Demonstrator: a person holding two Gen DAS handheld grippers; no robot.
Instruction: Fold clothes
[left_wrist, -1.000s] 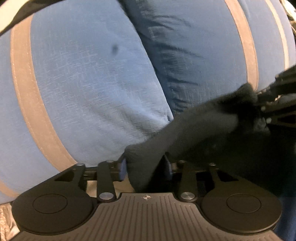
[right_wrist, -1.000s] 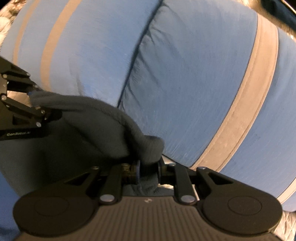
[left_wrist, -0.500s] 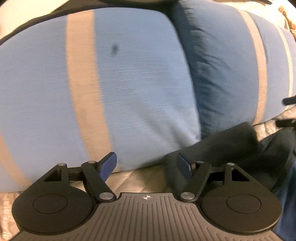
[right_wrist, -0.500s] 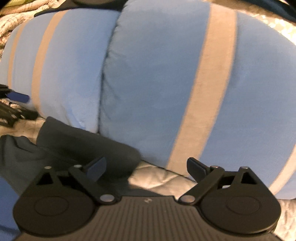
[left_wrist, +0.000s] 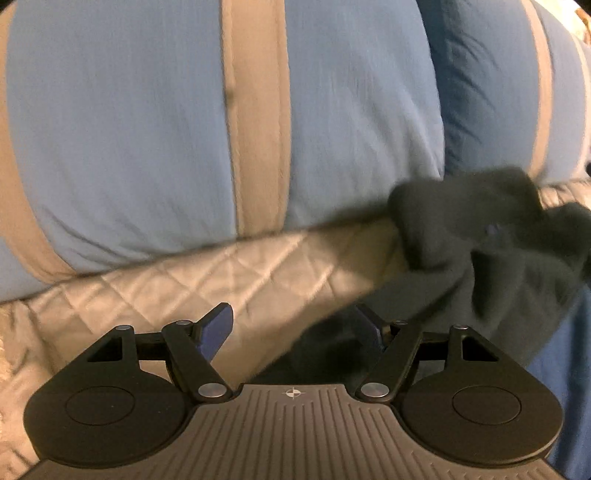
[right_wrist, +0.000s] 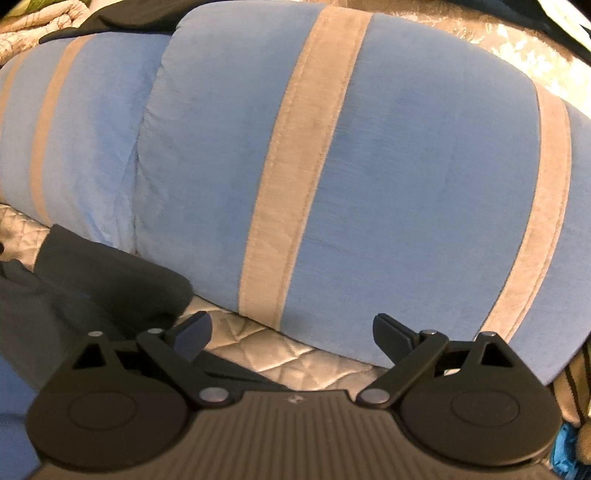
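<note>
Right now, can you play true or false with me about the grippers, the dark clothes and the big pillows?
1. The left gripper is open. True.
2. The right gripper is squeezing the dark garment. False: it is open and holds nothing.
3. The pillows are red with white dots. False: they are blue with tan stripes.
4. The garment lies on the quilt, in front of the pillows. True.
5. In the right wrist view, the garment is on the right side. False: it is on the left side.
</note>
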